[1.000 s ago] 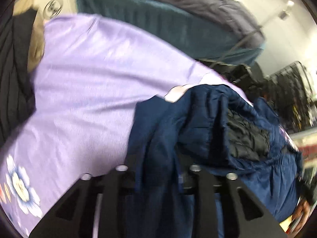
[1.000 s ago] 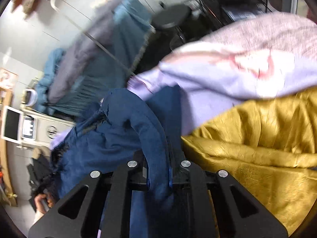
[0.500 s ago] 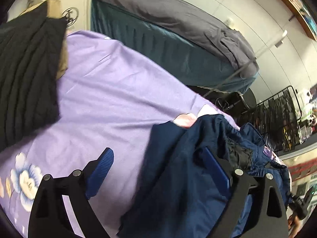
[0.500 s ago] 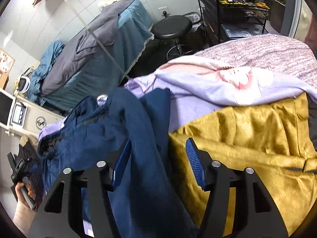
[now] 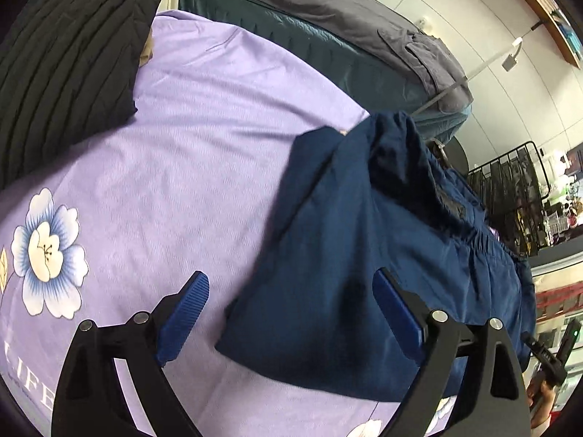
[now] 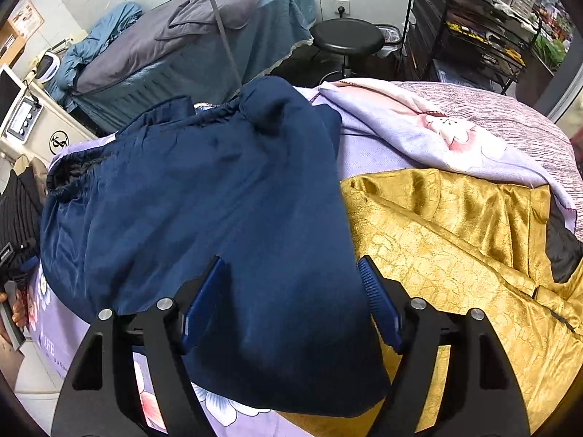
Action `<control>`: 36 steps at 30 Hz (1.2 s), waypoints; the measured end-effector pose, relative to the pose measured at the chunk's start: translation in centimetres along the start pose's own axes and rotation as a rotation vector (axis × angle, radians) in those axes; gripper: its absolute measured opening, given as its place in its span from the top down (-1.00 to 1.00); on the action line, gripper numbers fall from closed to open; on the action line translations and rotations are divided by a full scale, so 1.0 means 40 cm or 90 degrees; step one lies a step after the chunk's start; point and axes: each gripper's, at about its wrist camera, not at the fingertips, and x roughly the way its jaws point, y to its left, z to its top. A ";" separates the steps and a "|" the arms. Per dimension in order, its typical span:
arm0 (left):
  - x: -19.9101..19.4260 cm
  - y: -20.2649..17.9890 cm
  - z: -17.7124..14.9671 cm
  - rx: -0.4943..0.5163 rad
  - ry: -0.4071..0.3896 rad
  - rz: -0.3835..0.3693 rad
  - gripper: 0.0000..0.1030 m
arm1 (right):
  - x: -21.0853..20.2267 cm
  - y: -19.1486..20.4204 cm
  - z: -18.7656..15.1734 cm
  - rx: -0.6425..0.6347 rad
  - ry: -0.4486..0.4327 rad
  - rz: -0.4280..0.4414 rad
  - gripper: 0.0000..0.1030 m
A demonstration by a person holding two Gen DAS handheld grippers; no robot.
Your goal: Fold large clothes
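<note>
On the lilac bed sheet [image 5: 204, 167], near its far edge, lies the navy garment [image 5: 349, 255], folded over, with a gathered elastic band. Left of it lies a black quilted garment [image 5: 62, 54]; right of it a golden garment [image 6: 455, 255]. The left gripper [image 5: 291, 302] stands wide above the navy cloth's left edge. The right gripper [image 6: 291, 291] is opening over the right part, pads not pressing.

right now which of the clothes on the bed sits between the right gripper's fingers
The navy garment. It lies between the opening jaws of the right gripper, unpinched, while the gold garment lies beside it and the black quilted one at the far edge.
</note>
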 end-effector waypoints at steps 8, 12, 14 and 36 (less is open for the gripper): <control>0.000 -0.012 -0.011 0.028 0.015 -0.006 -0.73 | 0.020 -0.026 0.017 0.019 0.033 0.034 -0.47; 0.012 -0.022 -0.006 0.048 0.032 -0.011 -0.73 | 0.055 -0.069 0.021 0.080 0.086 0.093 -0.55; 0.020 -0.028 -0.005 0.062 0.040 -0.017 -0.73 | 0.080 -0.104 0.019 0.126 0.119 0.140 -0.58; 0.138 -0.048 0.089 0.144 0.107 -0.020 -0.84 | 0.242 -0.053 0.055 0.145 0.167 0.209 -0.61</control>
